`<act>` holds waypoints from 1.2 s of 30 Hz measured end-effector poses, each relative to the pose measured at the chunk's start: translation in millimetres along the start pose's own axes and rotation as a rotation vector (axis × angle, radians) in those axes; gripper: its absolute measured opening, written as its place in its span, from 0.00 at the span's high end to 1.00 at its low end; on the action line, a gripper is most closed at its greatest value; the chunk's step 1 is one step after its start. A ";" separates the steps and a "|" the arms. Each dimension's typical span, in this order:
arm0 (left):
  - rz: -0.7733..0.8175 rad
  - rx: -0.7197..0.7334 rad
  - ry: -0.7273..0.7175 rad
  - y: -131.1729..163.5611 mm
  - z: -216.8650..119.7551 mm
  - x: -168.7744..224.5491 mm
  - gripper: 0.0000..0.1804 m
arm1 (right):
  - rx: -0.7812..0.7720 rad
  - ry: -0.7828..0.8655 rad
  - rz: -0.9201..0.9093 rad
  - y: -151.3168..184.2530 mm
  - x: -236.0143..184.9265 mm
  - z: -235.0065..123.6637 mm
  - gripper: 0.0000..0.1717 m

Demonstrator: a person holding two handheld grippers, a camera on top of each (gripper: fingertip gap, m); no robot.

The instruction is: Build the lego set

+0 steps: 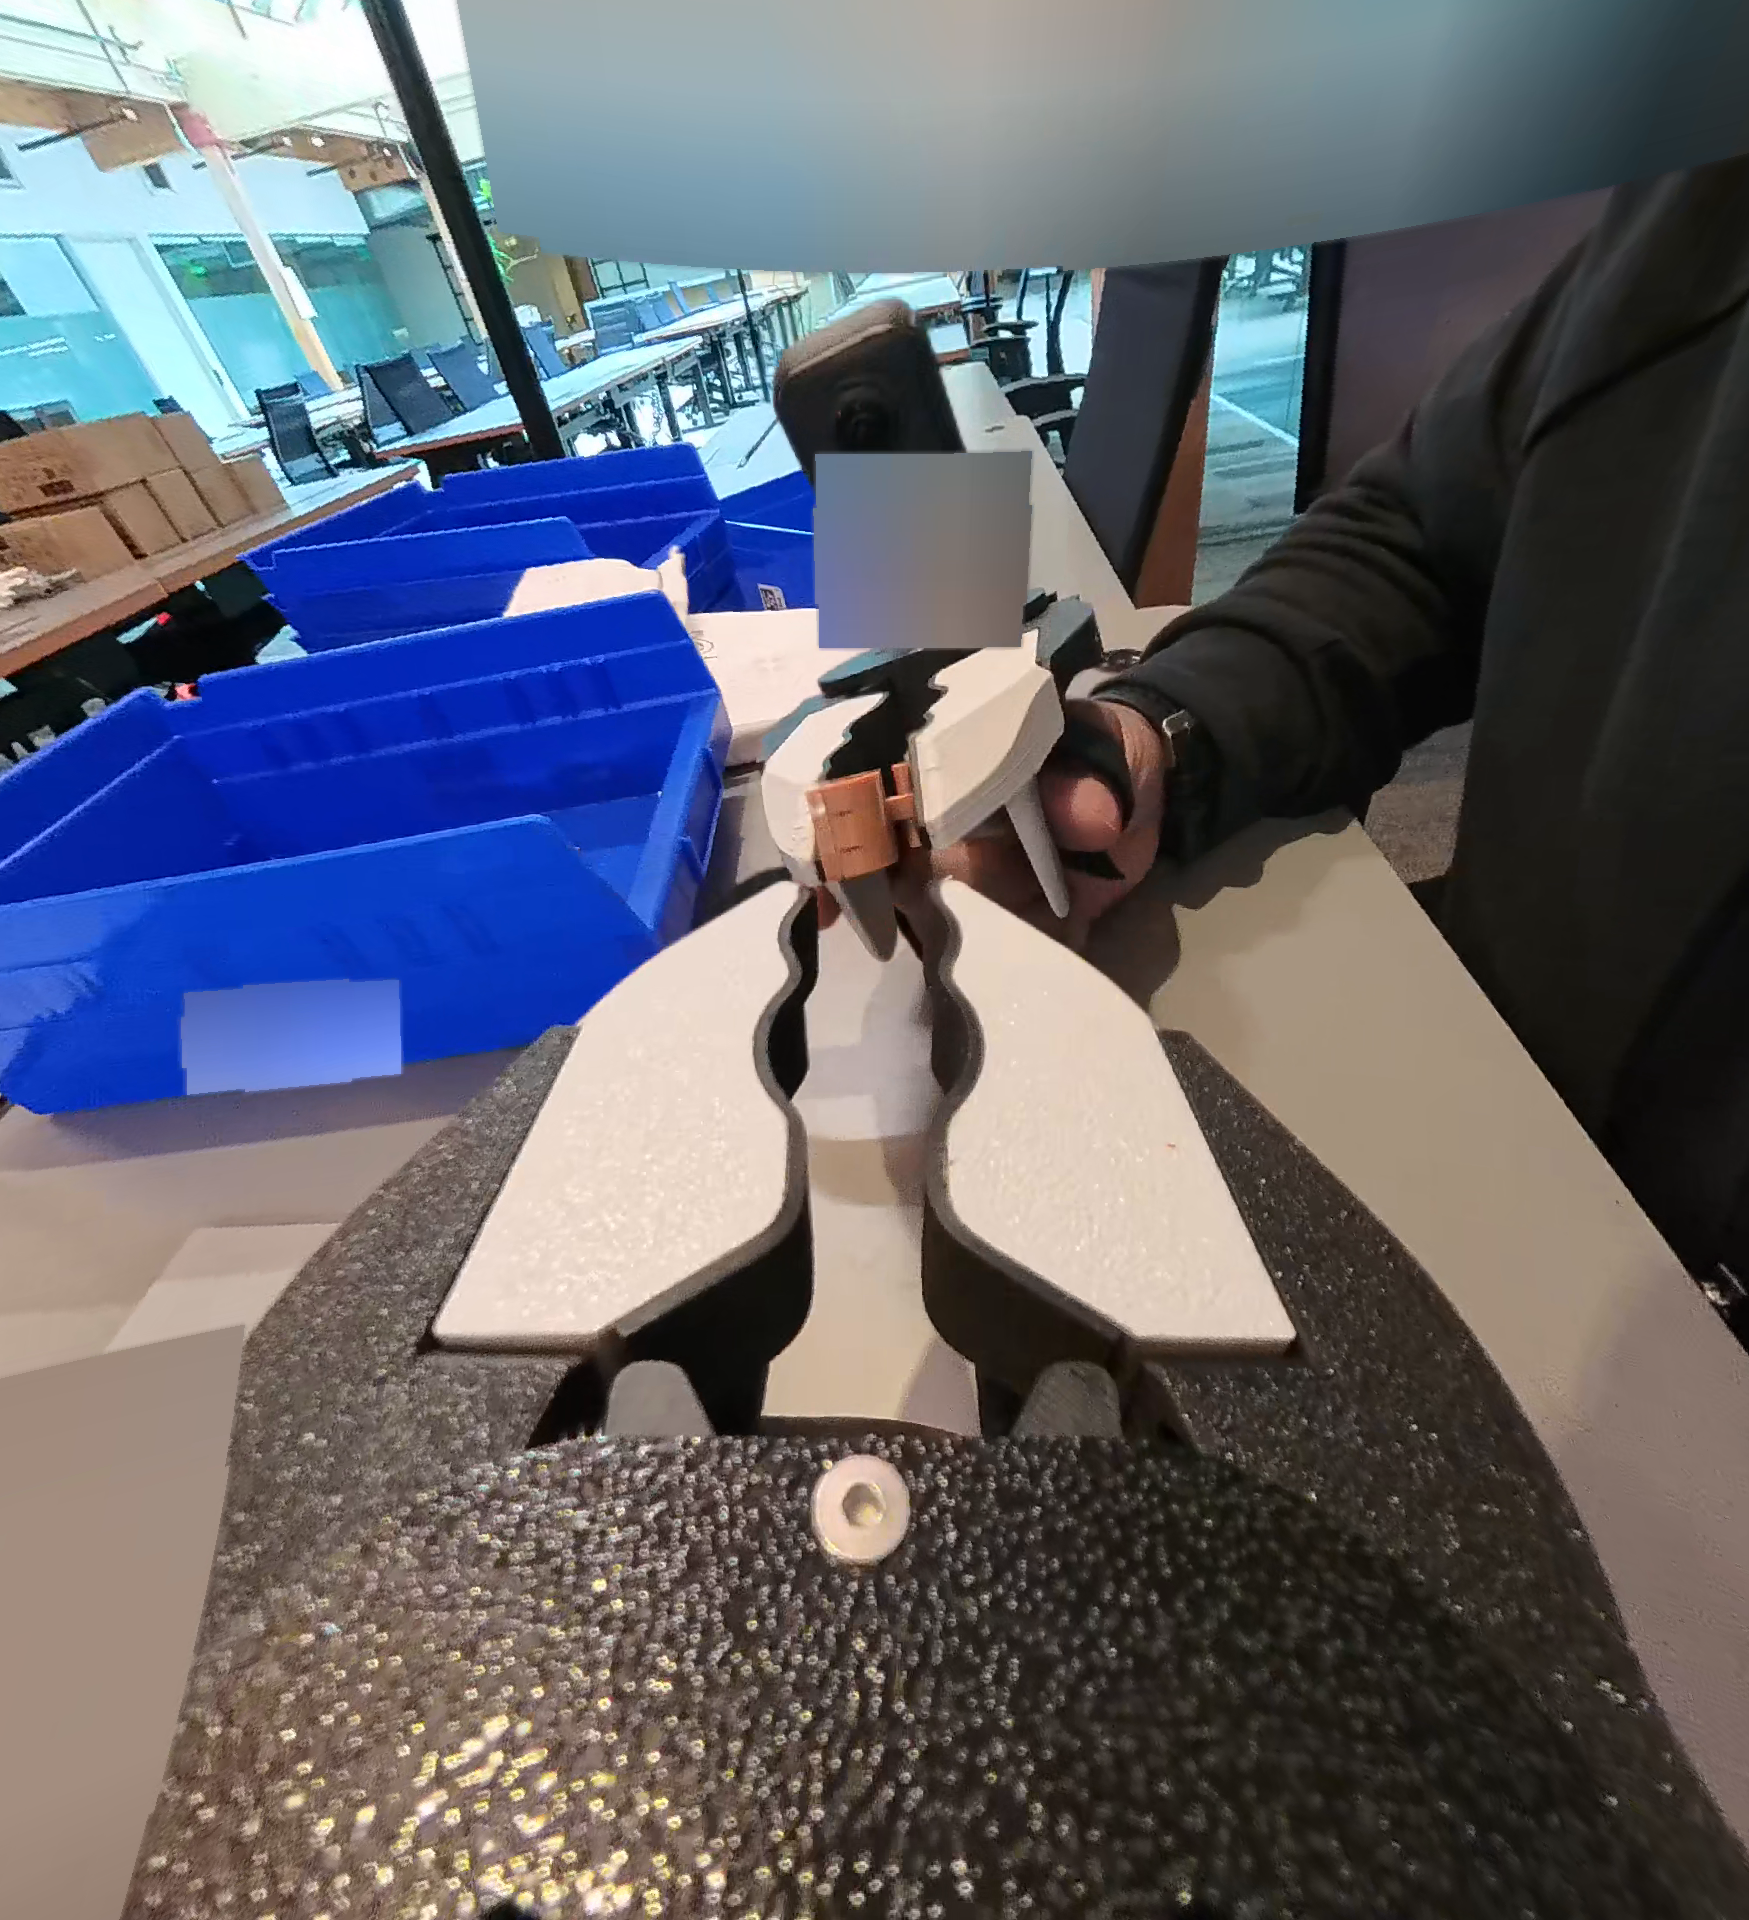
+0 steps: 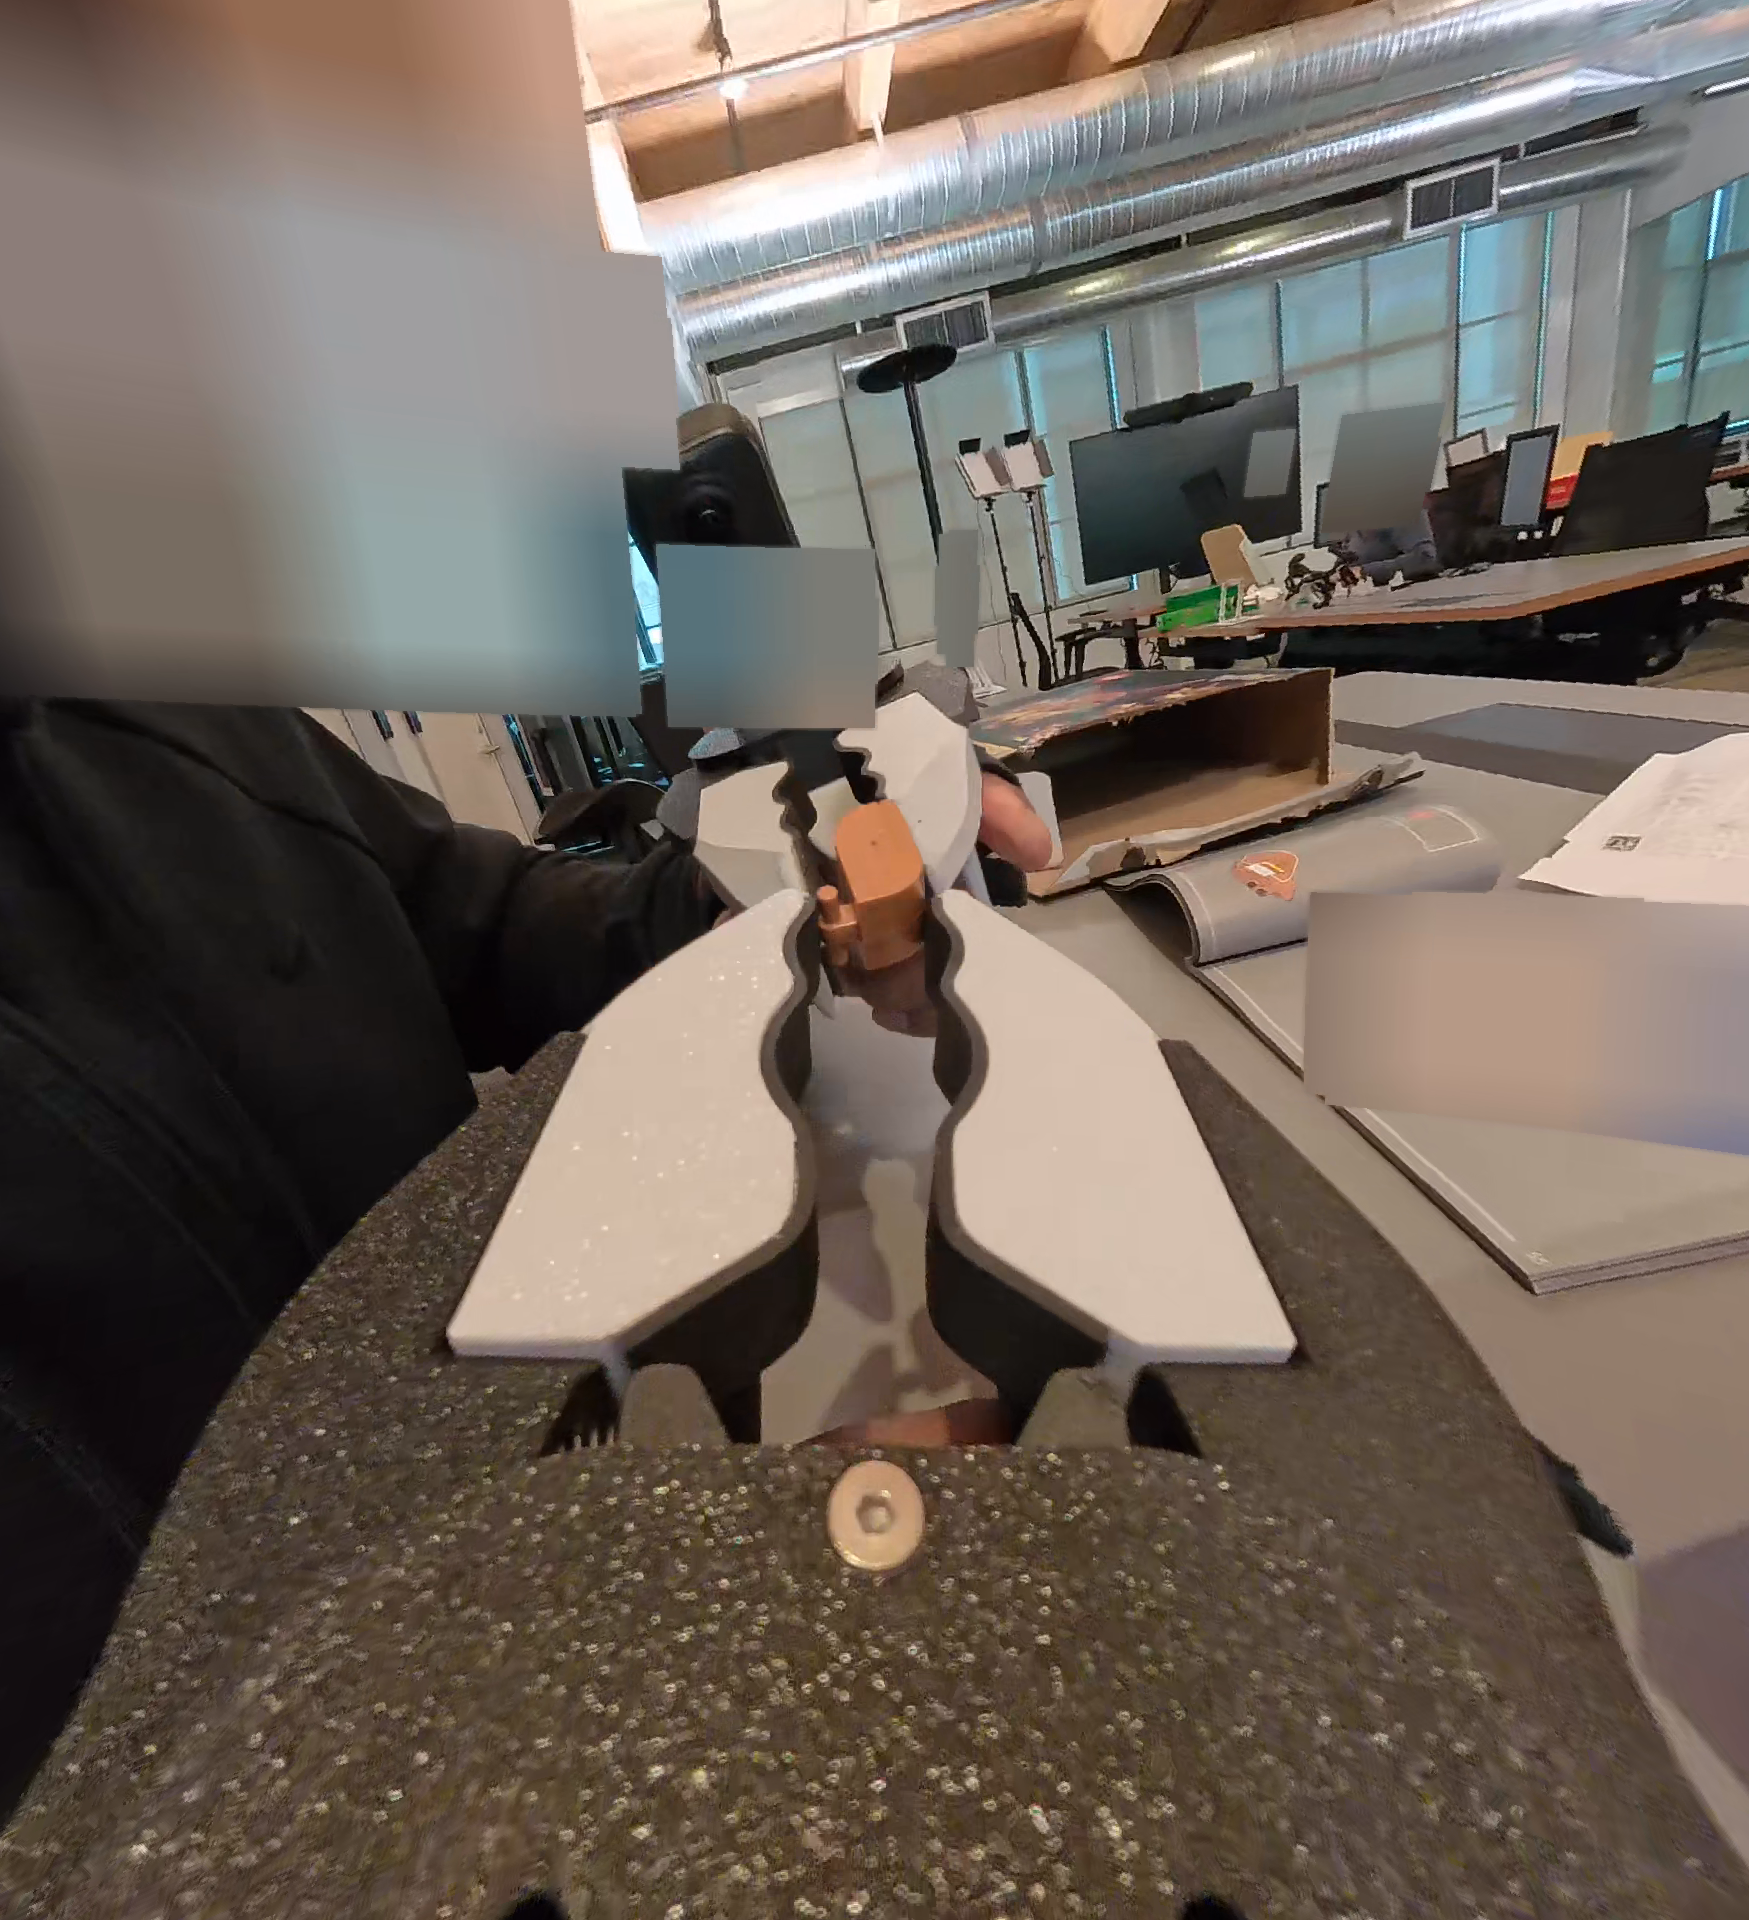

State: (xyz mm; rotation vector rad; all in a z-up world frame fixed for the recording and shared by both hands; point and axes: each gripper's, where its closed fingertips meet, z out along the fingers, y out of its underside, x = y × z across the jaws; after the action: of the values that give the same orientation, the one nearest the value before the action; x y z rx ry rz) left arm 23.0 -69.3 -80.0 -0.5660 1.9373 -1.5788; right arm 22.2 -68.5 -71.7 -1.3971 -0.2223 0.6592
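**Desk:** What does the right hand-held gripper [image 2: 870,914] have?

**Me:** It's clenched on a small copper-coloured piece [image 1: 849,831], a blocky body with a short peg on one side. From the left wrist camera I see its two white fingers flank the piece. One is against the block end and the other against the peg side. The piece is up in the air above the grey tabletop [image 1: 1317,1039], at the spot where the two sets of tips meet.

**Desk:** And the left one?

**Me:** My left hand-held gripper [image 1: 875,904] is released. Its fingers [image 1: 683,1091] stand apart, and I see only tabletop through the slot between them. The copper-coloured piece sits just past their tips, and I can't see either pad pressing on it.

**Desk:** What's around them?

**Me:** A person's hand [image 1: 1088,800] in a dark sleeve grips the right tool's handle. Blue bins [image 1: 330,883] stand to the left of the tips in the left view. In the right view a torn cardboard box [image 2: 1161,769] lies open on its side, with an open booklet [image 2: 1369,935] just in front of it and loose papers [image 2: 1701,821] farther right.
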 end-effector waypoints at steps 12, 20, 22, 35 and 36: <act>0.007 -0.003 0.012 1.3 -4.7 3.8 0.94 | -0.064 0.021 -0.104 10.3 -4.9 8.1 0.90; 0.013 -0.014 0.027 6.1 -7.7 3.6 1.00 | -0.123 0.031 -0.135 17.6 -5.3 9.9 0.90; 0.029 -0.036 0.034 8.8 -8.4 4.0 1.00 | -0.131 0.038 -0.125 18.7 -3.7 10.2 0.90; 0.051 -0.119 -0.023 18.0 -10.5 -2.4 0.91 | -0.317 0.171 -0.245 40.1 12.5 11.7 0.90; 0.057 -0.130 -0.024 20.2 -10.1 -1.4 0.91 | -0.332 0.181 -0.264 41.8 13.0 12.2 0.90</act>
State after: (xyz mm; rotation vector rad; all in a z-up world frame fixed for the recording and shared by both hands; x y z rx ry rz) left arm 18.0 -56.6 -98.0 -0.5750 2.0303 -1.4132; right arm 14.0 -49.9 -112.4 -1.6988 -0.3771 0.2815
